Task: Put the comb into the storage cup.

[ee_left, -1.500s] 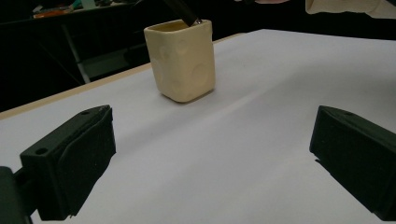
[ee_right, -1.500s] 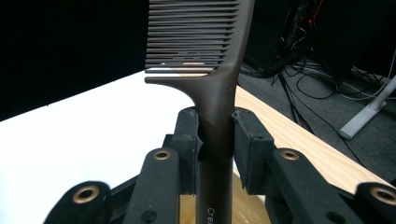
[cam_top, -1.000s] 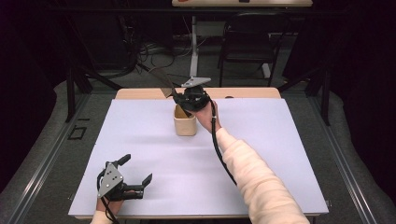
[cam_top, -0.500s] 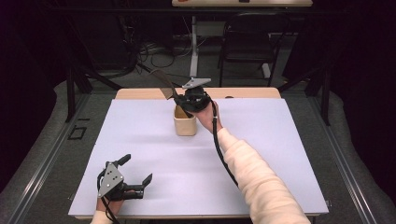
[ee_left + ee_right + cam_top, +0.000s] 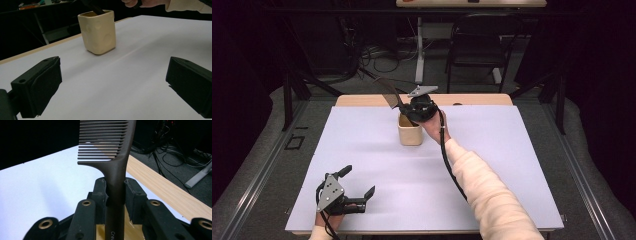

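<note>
A dark comb is clamped by its handle in the right gripper, its lower end standing in the cream cup at the far middle of the table. The left gripper rests released and empty. The comb is judged light, stiff and slick — best gripped on the handle, not the fine teeth.

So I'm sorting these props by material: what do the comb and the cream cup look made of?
The comb looks like dark brown moulded plastic, matt, with thin even teeth and printed lettering on its handle. The cup seems glazed ceramic, possibly plastic: a thick wall, a soft sheen and shallow round dimples on its sides.
</note>
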Demonstrator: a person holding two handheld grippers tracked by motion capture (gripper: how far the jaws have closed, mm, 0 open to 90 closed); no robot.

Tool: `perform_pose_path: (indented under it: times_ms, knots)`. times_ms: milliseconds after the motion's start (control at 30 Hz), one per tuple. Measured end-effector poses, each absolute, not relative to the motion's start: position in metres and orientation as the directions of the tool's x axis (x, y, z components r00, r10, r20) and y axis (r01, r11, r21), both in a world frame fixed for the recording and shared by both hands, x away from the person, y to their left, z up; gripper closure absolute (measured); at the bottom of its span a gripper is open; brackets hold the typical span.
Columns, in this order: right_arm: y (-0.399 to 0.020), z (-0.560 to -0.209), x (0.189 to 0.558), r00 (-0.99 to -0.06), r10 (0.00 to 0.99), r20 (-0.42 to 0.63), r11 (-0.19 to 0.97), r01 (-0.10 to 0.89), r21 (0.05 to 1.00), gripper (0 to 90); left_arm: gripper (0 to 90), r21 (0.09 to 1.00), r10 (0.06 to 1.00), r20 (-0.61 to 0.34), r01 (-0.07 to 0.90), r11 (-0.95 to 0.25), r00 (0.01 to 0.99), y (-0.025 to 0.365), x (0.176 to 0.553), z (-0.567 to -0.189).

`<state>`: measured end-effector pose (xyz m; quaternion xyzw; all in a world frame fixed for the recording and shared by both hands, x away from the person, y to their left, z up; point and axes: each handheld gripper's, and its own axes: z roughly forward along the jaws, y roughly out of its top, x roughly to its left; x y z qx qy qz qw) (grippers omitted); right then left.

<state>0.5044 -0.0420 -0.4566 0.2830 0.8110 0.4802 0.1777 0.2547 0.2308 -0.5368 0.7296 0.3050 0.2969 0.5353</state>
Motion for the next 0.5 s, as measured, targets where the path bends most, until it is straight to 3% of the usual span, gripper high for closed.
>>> perform_pose_path:
  times_ms: [500]
  knots:
    - [-0.0448, -0.4579, 0.5040, -0.781, 0.624, -0.020, 0.384, 0.284, 0.879, 71.8, 0.1, 0.962, 0.763, 0.112, 0.124, -0.245, 0.636, 0.2306, 0.2540, -0.5364]
